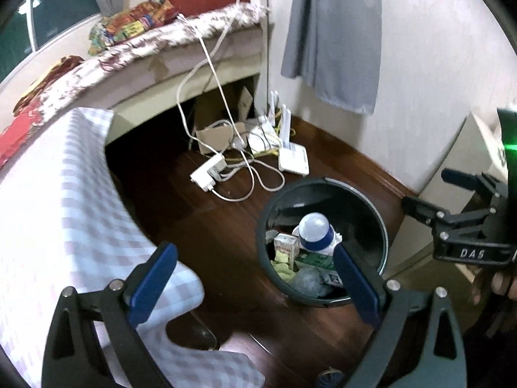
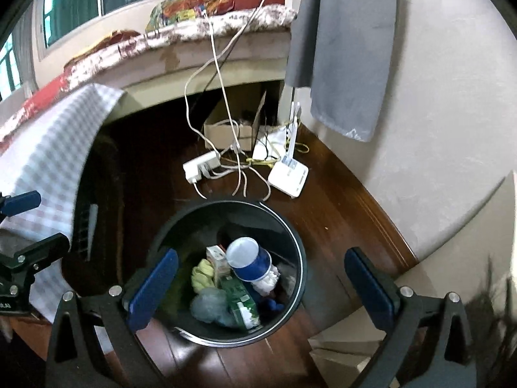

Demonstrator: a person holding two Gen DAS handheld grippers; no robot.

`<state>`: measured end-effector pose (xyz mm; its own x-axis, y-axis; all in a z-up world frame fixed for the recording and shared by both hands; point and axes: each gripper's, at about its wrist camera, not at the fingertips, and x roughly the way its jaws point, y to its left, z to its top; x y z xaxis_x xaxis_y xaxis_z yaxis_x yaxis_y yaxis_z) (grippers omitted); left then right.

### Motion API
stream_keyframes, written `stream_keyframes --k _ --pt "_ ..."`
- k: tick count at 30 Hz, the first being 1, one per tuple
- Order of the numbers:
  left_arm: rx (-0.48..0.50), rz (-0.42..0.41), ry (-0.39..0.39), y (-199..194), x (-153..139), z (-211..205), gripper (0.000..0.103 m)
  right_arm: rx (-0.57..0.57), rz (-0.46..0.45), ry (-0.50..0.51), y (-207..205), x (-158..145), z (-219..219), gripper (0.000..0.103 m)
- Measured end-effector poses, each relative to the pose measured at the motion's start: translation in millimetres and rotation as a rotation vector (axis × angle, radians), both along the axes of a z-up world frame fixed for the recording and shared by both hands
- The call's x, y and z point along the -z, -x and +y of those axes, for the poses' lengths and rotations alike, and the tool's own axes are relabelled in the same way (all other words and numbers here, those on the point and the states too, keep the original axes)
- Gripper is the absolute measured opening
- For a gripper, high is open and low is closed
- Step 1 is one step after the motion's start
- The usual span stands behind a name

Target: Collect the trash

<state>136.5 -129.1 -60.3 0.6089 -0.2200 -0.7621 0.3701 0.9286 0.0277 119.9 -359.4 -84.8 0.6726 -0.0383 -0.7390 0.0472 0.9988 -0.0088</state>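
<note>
Standing on the dark wooden floor (image 2: 326, 226), the round black plastic trash bin (image 2: 292, 232) holds the collected rubbish: a white and blue paper cup (image 2: 247, 258) lying on its side on top, a small beige drink carton (image 2: 216, 255), a green and white printed carton (image 2: 240, 297), a crumpled yellow wrapper (image 2: 202, 274) and a wad of clear plastic film (image 2: 208, 300). Above the bin, the right gripper (image 2: 261, 287) hangs with its blue-padded fingers (image 2: 152, 291) spread wide and nothing between them. Beside it, the left gripper (image 1: 255, 281) is equally wide open and empty, its right pad overlapping the bin's near rim in view. A checked lilac cloth (image 1: 58, 213) drapes at the left, and white cables with a power strip (image 1: 208, 169) and router (image 1: 294, 160) lie by the wall.
</note>
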Motion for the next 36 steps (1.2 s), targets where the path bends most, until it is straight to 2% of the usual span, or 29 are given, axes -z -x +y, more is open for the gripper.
stream_keyframes --k 9,17,23,36 --pt "-0.071 -0.118 0.030 34.3 -39.8 31.1 0.098 -0.050 -0.093 -0.001 34.2 -45.3 40.6 0.103" --pt "-0.113 -0.230 0.049 72.9 -84.7 65.9 0.099 -0.049 -0.159 0.011 95.8 -102.4 75.1 0.103" --pt "-0.136 -0.296 0.082 107.6 -109.2 81.3 0.102 -0.046 -0.229 0.111 130.3 -133.0 102.5 0.103" --pt "-0.187 -0.329 0.121 137.9 -126.1 102.5 0.102 -0.102 -0.241 0.134 153.7 -151.5 132.4 0.103"
